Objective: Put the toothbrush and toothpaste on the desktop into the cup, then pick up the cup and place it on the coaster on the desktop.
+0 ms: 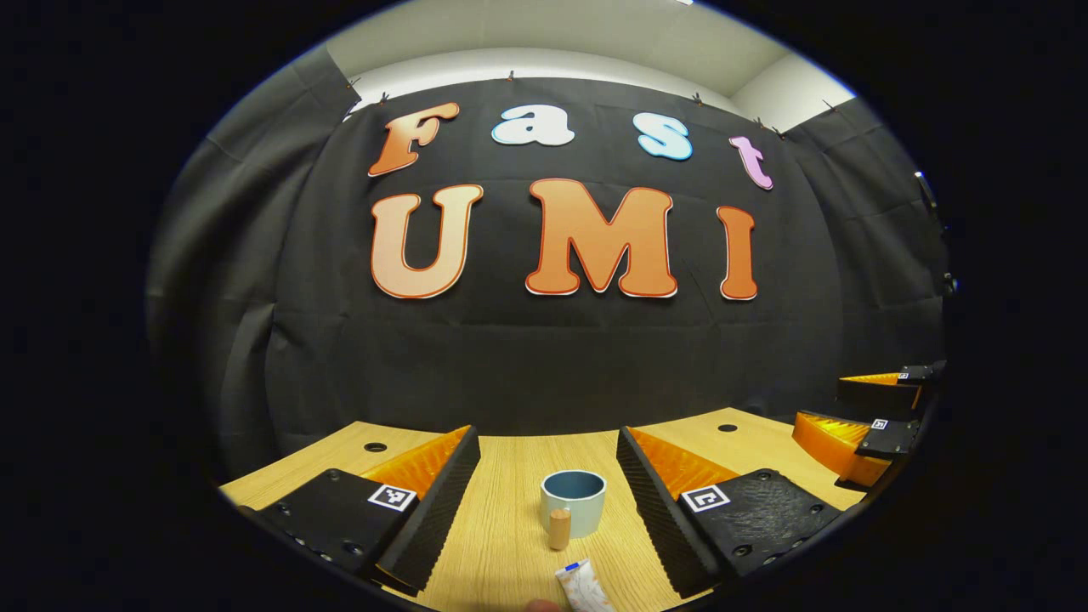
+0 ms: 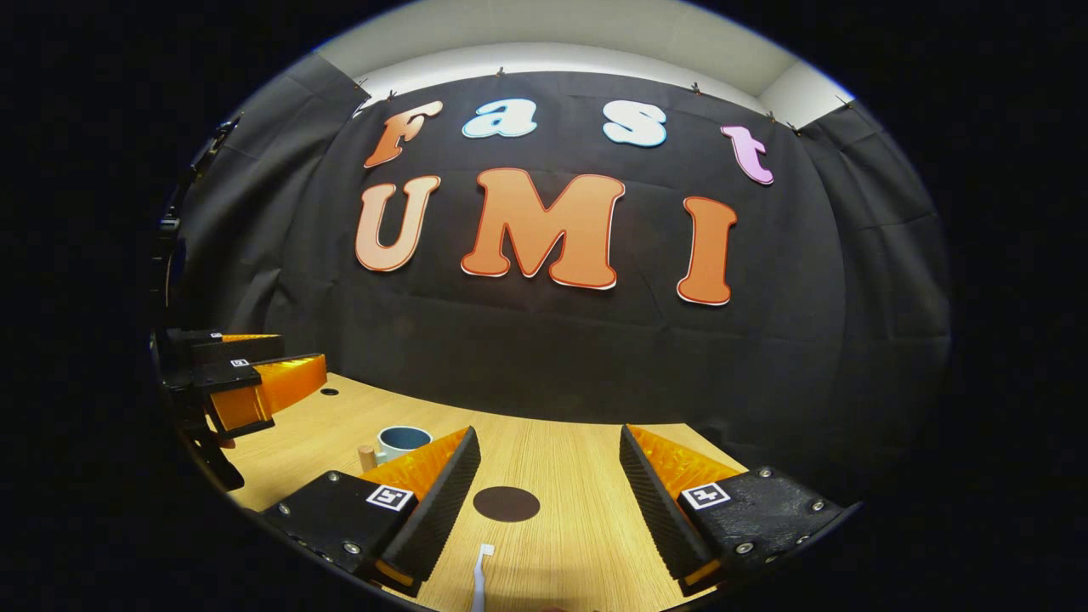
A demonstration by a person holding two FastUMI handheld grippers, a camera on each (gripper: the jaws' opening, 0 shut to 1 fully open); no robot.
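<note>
Toothpaste (image 1: 584, 586) is lying low-centre between my left gripper (image 1: 548, 489)'s wide-open, empty fingers, cup (image 1: 573, 501) just beyond. I'm seeing the toothbrush (image 2: 480, 574) and coaster (image 2: 506, 503) between my right gripper (image 2: 548, 484)'s open, empty fingers.

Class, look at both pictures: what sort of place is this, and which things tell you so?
Probably a staged recording booth, not a real bathroom: a black cloth wall hangs behind a wooden desk, which carries just a cup, toothpaste, a toothbrush and a coaster.
</note>
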